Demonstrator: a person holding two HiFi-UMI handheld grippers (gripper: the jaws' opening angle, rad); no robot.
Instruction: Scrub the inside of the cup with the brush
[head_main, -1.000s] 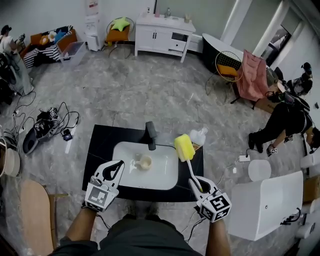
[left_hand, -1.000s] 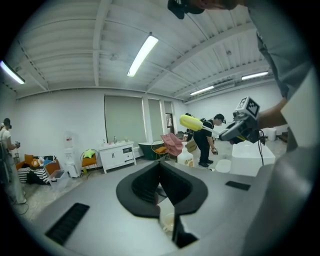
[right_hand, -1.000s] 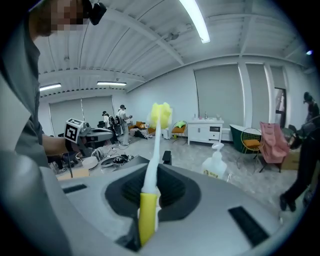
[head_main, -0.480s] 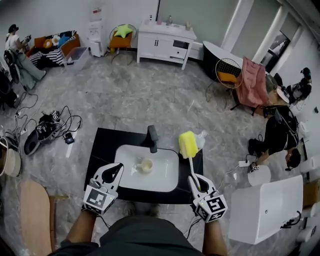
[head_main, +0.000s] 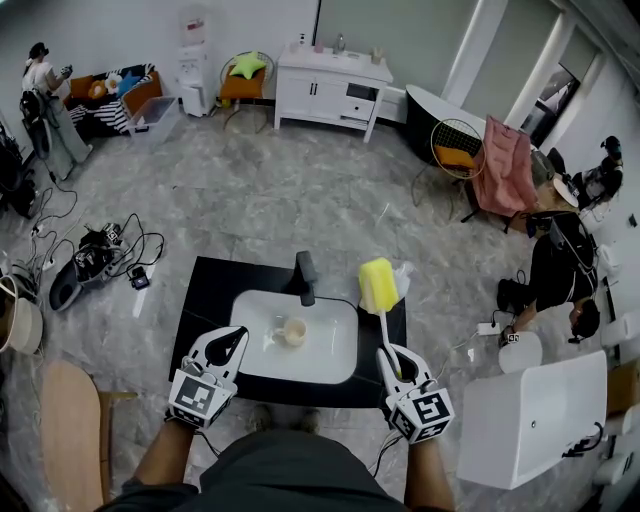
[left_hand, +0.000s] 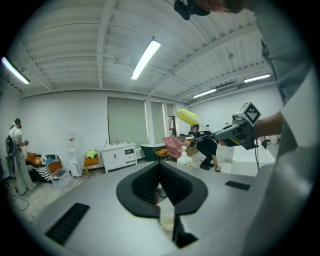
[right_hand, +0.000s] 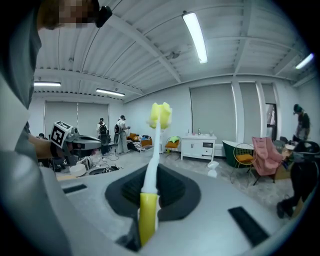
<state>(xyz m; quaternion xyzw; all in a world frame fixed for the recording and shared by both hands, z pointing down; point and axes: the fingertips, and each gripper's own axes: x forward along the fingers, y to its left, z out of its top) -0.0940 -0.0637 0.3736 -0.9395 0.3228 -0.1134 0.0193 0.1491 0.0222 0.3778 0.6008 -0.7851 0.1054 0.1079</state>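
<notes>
A cream cup lies in the white sink basin. My left gripper hovers at the basin's near left corner, shut and empty. Its own view shows the cup just below the closed jaws. My right gripper stays over the counter's near right corner, shut on the brush handle. The white stem rises away from me to the yellow sponge head, which is held in the air right of the basin, apart from the cup. The sponge head points up and forward in the right gripper view.
The basin sits in a black counter with a dark faucet at its far edge and a white bottle behind the brush. A white box stands at the right. Cables lie on the floor at the left.
My right gripper has lifted a little with the brush, and the sponge head now stands higher and more upright. The left gripper and the cup have stayed put.
</notes>
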